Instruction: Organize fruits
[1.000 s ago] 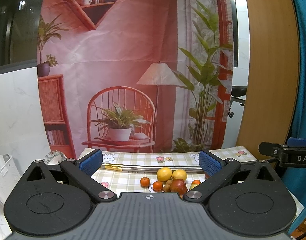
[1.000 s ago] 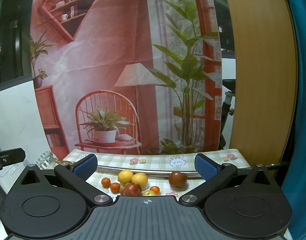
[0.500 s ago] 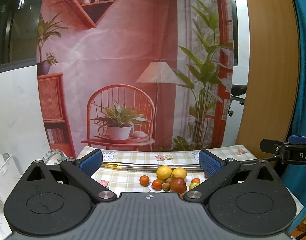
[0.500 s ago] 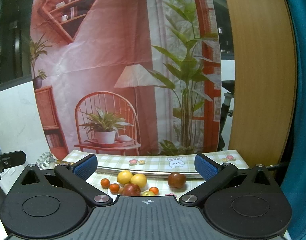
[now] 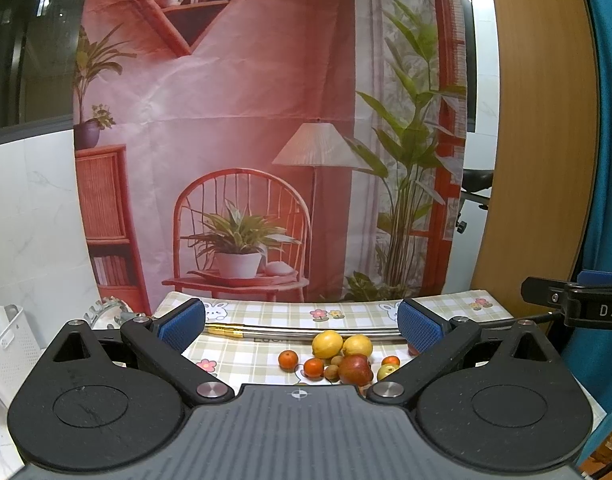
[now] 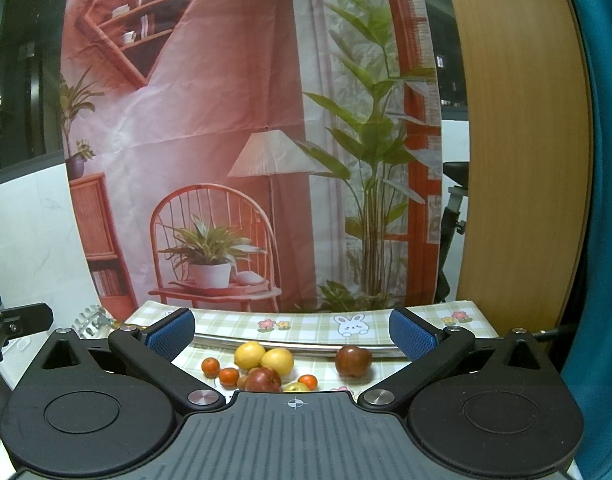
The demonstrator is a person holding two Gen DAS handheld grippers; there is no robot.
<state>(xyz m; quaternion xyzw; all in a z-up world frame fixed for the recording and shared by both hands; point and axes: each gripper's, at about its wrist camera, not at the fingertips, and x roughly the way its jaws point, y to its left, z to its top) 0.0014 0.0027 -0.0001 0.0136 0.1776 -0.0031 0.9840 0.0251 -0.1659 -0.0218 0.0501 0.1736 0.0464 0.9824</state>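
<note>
Fruits [image 5: 337, 360] clustered on checked cloth [image 5: 242, 352]; left tool [image 5: 302, 326], right tool [image 6: 292, 330] both wide, empty

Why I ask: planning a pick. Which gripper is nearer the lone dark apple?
Likely right. The dark apple lies ahead of the right gripper, between its fingers; the left gripper sits leftward, facing the cluster.

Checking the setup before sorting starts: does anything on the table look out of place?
One dark red apple sits alone, apart to the right of the clustered fruit, which includes two lemons and another apple. Nothing looks spilled or damaged.
</note>
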